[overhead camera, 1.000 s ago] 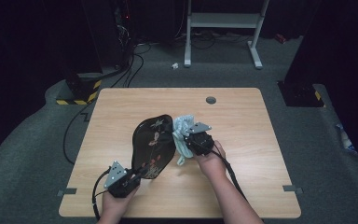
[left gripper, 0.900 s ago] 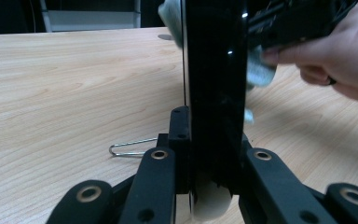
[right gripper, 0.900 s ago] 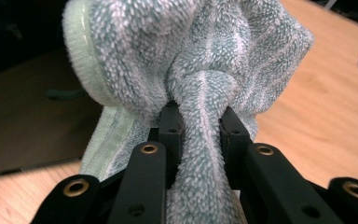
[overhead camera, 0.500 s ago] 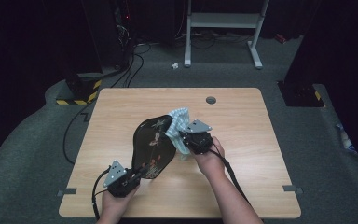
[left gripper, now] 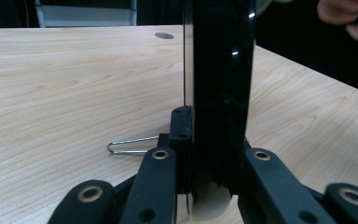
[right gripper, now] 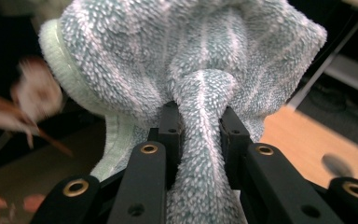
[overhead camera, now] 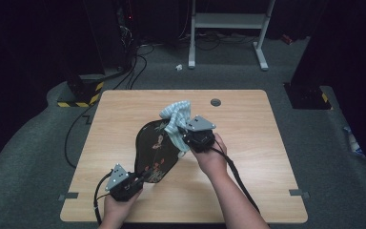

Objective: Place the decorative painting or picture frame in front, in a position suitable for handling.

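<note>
A black plate [overhead camera: 156,149] with a floral pattern is held tilted up over the wooden table [overhead camera: 248,143]. My left gripper [overhead camera: 140,179] is shut on its near rim; in the left gripper view the plate [left gripper: 219,74] stands edge-on between the jaws of that gripper [left gripper: 209,154]. My right gripper [overhead camera: 187,138] is shut on a pale green striped towel [overhead camera: 175,121], which presses against the plate's upper right face. In the right gripper view the towel [right gripper: 191,60] bunches between the jaws of that gripper [right gripper: 200,128].
A small round grommet [overhead camera: 215,102] sits in the table near its far edge. A bent wire clip [left gripper: 130,145] lies on the tabletop beside the left gripper. A white stand [overhead camera: 228,21] and cables are on the floor beyond the table.
My right gripper has carried the towel up and toward the far side across the plate's face. The left gripper keeps its hold on the plate, barely moving.
</note>
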The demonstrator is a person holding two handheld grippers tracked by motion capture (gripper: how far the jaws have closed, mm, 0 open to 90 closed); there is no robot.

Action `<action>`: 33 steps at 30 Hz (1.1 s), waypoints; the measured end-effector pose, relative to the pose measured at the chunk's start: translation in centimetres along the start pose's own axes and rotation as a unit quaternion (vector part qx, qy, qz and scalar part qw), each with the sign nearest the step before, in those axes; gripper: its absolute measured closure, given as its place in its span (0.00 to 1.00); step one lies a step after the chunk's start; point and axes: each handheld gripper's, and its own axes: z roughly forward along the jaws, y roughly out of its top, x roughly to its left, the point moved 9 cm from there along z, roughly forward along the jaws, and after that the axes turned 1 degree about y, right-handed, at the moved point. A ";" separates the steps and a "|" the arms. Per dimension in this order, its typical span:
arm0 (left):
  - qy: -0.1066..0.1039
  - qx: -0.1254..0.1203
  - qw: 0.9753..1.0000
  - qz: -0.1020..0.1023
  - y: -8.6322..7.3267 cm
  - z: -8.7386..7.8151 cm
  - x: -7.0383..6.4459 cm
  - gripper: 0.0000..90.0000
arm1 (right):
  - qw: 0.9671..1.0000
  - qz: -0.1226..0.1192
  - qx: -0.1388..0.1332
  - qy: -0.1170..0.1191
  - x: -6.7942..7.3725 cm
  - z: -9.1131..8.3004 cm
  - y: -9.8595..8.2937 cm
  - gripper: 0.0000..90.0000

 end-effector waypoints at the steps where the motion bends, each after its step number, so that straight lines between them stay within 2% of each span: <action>1: 0.000 0.000 1.000 0.000 0.0 0.0 0.0 0.89 | 1.000 0.003 0.008 0.003 0.1 0.3 -0.7 0.84; 7: 0.001 -0.001 1.000 -0.002 0.0 0.0 0.0 0.89 | 0.998 0.004 0.063 0.023 1.0 2.4 -5.1 0.84; 9: 0.001 -0.001 1.000 -0.002 0.0 0.0 -0.1 0.89 | 0.997 0.005 0.074 0.024 1.2 2.8 -6.3 0.84; 12: 0.001 -0.001 1.000 -0.003 0.0 0.0 -0.1 0.89 | 0.996 0.010 0.081 0.026 1.2 3.0 -7.0 0.84; 16: 0.000 -0.001 1.000 -0.003 0.0 0.0 0.0 0.89 | 0.997 0.006 0.068 0.023 1.2 2.4 -6.0 0.84; 23: -0.002 0.001 1.000 -0.006 -0.1 0.0 0.1 0.89 | 1.000 -0.011 0.007 0.012 1.0 0.1 -0.5 0.83; 28: -0.002 0.001 1.000 -0.004 0.0 0.0 0.1 0.89 | 0.999 -0.014 -0.030 0.009 0.7 -1.2 2.3 0.83; 30: -0.002 0.001 1.000 -0.004 0.0 0.0 0.1 0.89 | 0.999 -0.014 -0.037 0.010 0.7 -1.5 2.8 0.83; 33: -0.002 0.001 1.000 -0.004 0.0 0.0 0.1 0.89 | 0.999 -0.014 -0.027 0.012 0.7 -1.1 2.2 0.83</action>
